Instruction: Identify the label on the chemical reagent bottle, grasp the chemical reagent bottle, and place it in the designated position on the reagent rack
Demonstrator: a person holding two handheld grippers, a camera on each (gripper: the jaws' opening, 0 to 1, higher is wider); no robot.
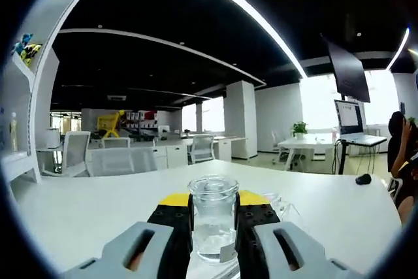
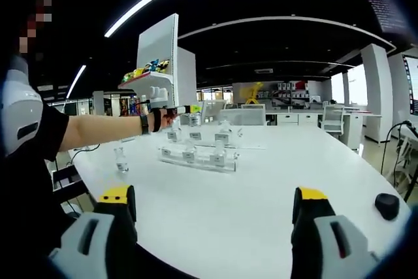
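A clear glass reagent bottle with a wide mouth and a small white label stands upright between the yellow-tipped jaws of my left gripper, which is shut on it above the white table. In the right gripper view a person's arm reaches from the left and holds that left gripper with the bottle just above the back of the clear reagent rack. The rack carries several small labelled bottles. My right gripper is open wide over the near table with nothing between its jaws.
One small bottle stands alone on the table left of the rack. A black mouse lies at the table's right edge. A white shelf unit rises behind the rack. Office desks and chairs fill the background.
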